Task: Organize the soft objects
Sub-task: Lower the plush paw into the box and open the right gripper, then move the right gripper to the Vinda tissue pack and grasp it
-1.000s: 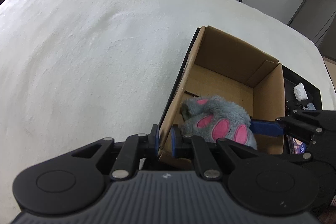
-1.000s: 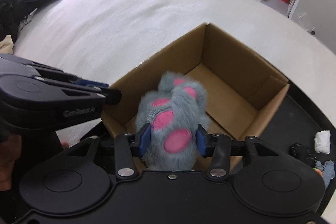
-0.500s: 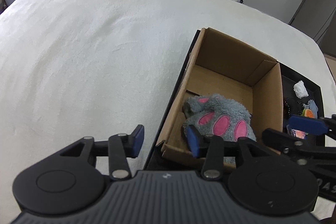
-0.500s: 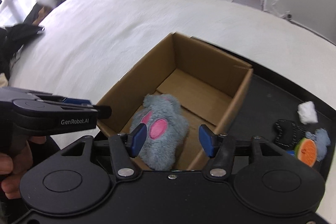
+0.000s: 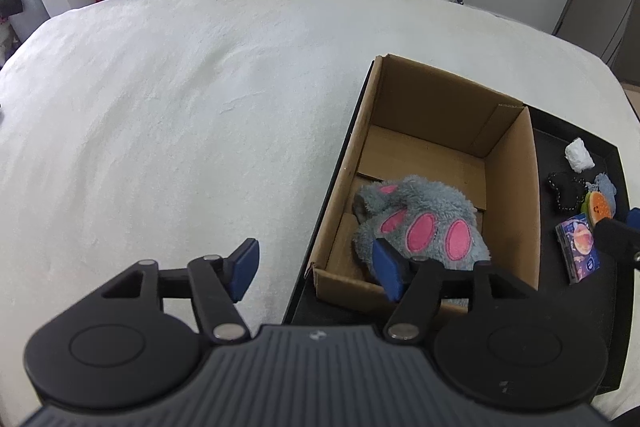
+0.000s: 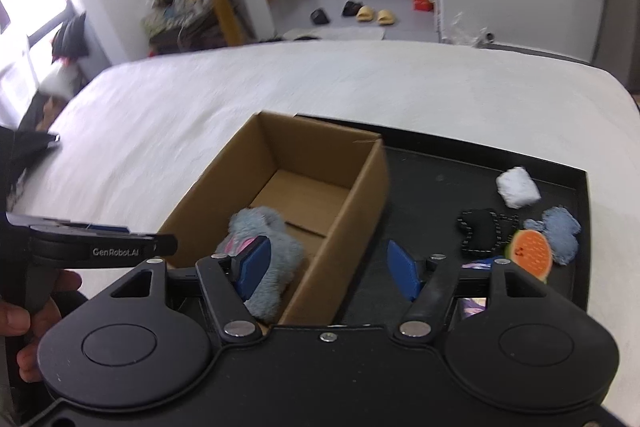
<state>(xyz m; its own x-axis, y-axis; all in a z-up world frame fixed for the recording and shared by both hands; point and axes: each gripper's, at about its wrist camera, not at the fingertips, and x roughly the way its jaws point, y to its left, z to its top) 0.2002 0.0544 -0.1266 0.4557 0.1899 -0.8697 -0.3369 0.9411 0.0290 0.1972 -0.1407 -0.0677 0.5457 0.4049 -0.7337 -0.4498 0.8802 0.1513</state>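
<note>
Bedding (image 5: 180,115), white and broad, carries the whole setup; its soft give probably explains the stiff base under everything else. Black tray (image 6: 440,163) lies on it at the near right edge, a flat floor that keeps box and loose pieces together. Cardboard box (image 5: 508,187) stands open-topped at the tray's left end, evidently the collection bin for the task.

Grey plush paw with pink pads (image 5: 424,223) lies inside the box at the near end, pads up, free of any grip. Judgement: this item is deposited.

Left gripper (image 5: 316,269) straddles the box's near left corner, one blue pad outside over the bedding, the other inside, just before the plush. Jaws are opening, no pad pressing on cardboard or fur. Right gripper (image 6: 332,269) is opening too, jaws set across the box's right wall and clamping nothing, and it leans toward the tray's open side.

Unsorted pieces sit clustered at the tray's right end: white wad (image 6: 517,187), black fabric piece (image 6: 478,233), watermelon-slice toy (image 6: 530,253), pale blue plush (image 6: 562,231), small printed packet (image 5: 578,245). Likely next pick is among these.
</note>
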